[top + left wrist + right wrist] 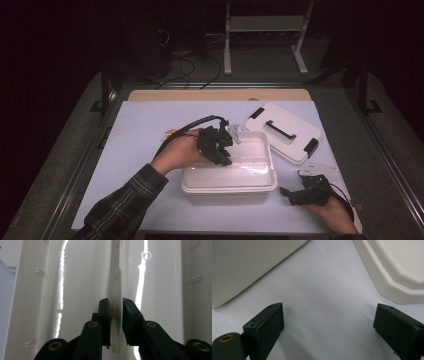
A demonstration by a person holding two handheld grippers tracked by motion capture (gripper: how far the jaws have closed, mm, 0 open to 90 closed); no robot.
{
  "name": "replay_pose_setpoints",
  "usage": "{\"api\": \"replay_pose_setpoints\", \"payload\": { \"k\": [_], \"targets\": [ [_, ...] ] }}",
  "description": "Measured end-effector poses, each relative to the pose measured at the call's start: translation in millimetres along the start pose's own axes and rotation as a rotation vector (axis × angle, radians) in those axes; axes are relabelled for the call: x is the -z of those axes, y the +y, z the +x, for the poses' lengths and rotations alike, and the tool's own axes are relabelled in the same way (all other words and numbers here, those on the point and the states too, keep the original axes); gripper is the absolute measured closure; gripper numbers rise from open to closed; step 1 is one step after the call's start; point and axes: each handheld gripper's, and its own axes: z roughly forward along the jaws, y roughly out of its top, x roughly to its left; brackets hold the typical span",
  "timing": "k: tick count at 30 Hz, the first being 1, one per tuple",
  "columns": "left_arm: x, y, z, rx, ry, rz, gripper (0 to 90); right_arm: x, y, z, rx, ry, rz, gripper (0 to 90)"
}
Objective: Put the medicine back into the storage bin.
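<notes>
my left gripper [116,305] is inside the white bin [260,186] at mid-table, jaws pinching its thin white divider [117,285]. my right gripper [329,315] rests spread wide on the table [324,302] beside the bin, lid [283,131] behind.

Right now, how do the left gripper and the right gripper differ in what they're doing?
The left gripper reaches down into the open white box, while the right gripper lies low over the table beside the box. The left gripper's jaws stand nearly together on a thin white divider inside the box; the right gripper's jaws stand wide apart with nothing between them. Both are black two-jaw tools held by hand.
</notes>
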Motion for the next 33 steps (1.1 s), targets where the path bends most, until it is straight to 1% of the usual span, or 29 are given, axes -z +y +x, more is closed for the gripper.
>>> {"api": "replay_pose_setpoints", "payload": {
  "k": [3,4,8,15,19,23,26,27,28,29,30,31,32,33],
  "targets": [
    [-0.5,0.3,0.2,-0.002,-0.013,-0.001,85.5,0.0,0.0,0.0,0.0,0.0,0.001,8.7],
    [-0.4,0.5,-0.2,-0.008,-0.007,0.002,86.9,0.0,0.0,0.0,0.0,0.0,0.001,8.7],
    [-0.3,1.9,-1.6,-0.026,0.005,0.012,88.3,0.0,0.0,0.0,0.0,0.0,0.001,8.7],
    [1.4,2.5,-2.6,-0.028,0.004,0.011,88.5,0.0,0.0,0.1,-0.001,0.0,0.0,8.8],
    [4.0,3.0,-2.6,-0.024,0.003,0.002,88.6,0.1,0.0,0.1,-0.001,0.0,0.0,8.7],
    [11.0,4.7,-3.3,-0.026,0.011,-0.015,88.5,0.0,0.0,0.0,0.0,0.0,0.0,8.7],
    [20.4,6.4,-3.5,-0.016,0.016,-0.044,88.5,0.0,0.0,0.2,-0.001,0.001,0.0,8.8],
    [20.4,6.4,-3.5,-0.016,0.016,-0.044,88.5,0.0,0.0,0.2,-0.001,0.001,0.0,8.8],
    [28.4,7.2,-3.2,-0.01,0.017,-0.063,88.5,0.0,0.0,0.0,0.0,0.0,-0.001,8.7],
    [28.4,7.2,-3.2,-0.01,0.017,-0.063,88.5,0.0,0.0,0.2,-0.001,0.001,-0.001,8.7],
    [36.3,7.3,-3.6,-0.006,0.026,-0.073,88.5,0.0,0.0,0.2,-0.001,0.001,0.0,8.7],
    [40.2,7.0,-3.9,-0.007,0.031,-0.076,88.5,0.0,0.0,0.2,-0.001,0.001,-0.001,8.8],
    [40.2,7.0,-3.9,-0.007,0.031,-0.076,88.5,0.0,0.0,0.2,-0.001,0.001,-0.001,8.8],
    [43.9,6.5,-4.2,-0.002,0.031,-0.082,88.5,0.0,0.0,0.2,-0.001,0.001,-0.001,8.7]
  ]
}}
